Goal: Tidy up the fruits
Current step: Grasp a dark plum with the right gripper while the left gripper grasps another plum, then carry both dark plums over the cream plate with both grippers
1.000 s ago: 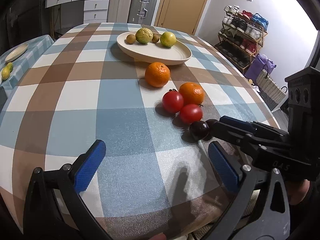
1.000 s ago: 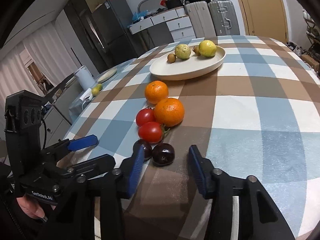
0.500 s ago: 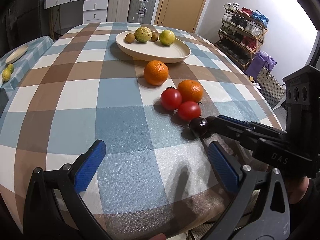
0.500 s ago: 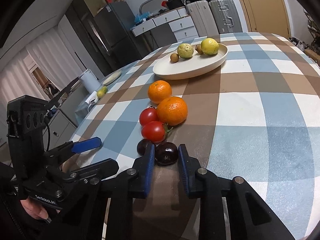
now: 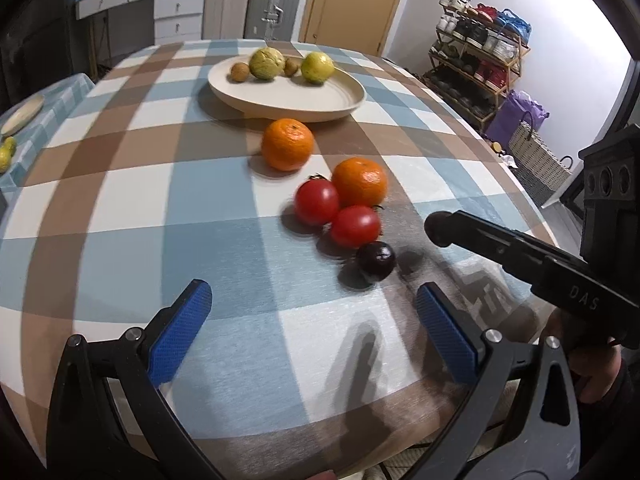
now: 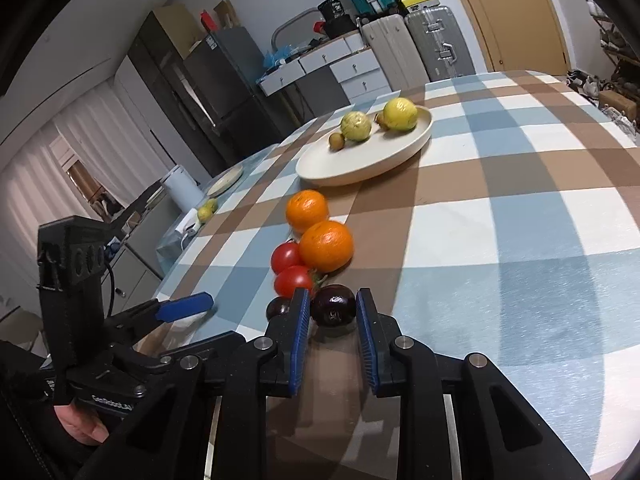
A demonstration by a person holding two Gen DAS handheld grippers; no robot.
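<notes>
Gripping a dark plum between its blue pads, right gripper holds it raised off the checked tablecloth. Second plum lies beside the tomatoes. Left gripper hovers wide open nearby.

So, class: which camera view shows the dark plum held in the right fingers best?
The right wrist view: the held plum sits central between the right gripper pads. In the left wrist view that gripper's finger hides it; only the other plum shows.
</notes>
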